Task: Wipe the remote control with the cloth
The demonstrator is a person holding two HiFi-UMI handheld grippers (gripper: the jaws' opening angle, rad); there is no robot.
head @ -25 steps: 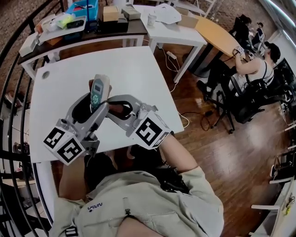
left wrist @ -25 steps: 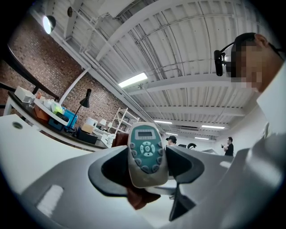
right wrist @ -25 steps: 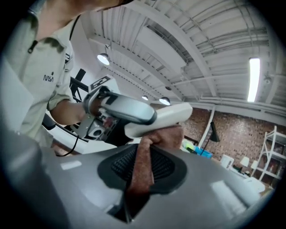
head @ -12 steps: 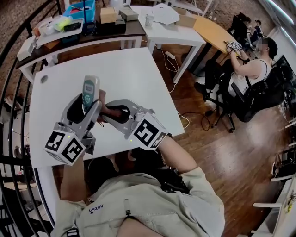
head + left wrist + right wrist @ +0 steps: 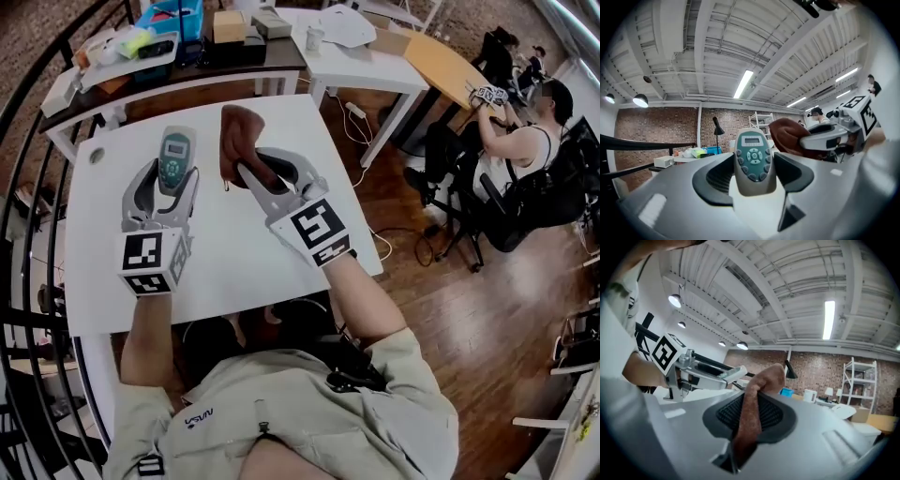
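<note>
My left gripper (image 5: 172, 178) is shut on the remote control (image 5: 175, 157), a grey handset with a teal face, a small screen and round buttons. In the left gripper view the remote control (image 5: 752, 161) stands between the two dark pads (image 5: 714, 176), buttons toward the camera. My right gripper (image 5: 251, 169) is shut on a brown cloth (image 5: 239, 137) that bunches above its tips. The cloth (image 5: 757, 401) hangs as a pinched fold between the ribbed pads in the right gripper view. Both are held side by side above the white table (image 5: 253, 253), cloth and remote a short gap apart.
A cluttered side table (image 5: 178, 52) with a blue bin (image 5: 172, 16) and boxes stands beyond the white table's far edge. Black railing (image 5: 23, 281) curves along the left. People sit at a desk (image 5: 441, 61) at the far right, on wooden floor (image 5: 459, 319).
The two grippers have swung apart from a crossed pose: the cloth was against the remote, now it is beside it to the right. The remote turned upright, face toward the head camera.
</note>
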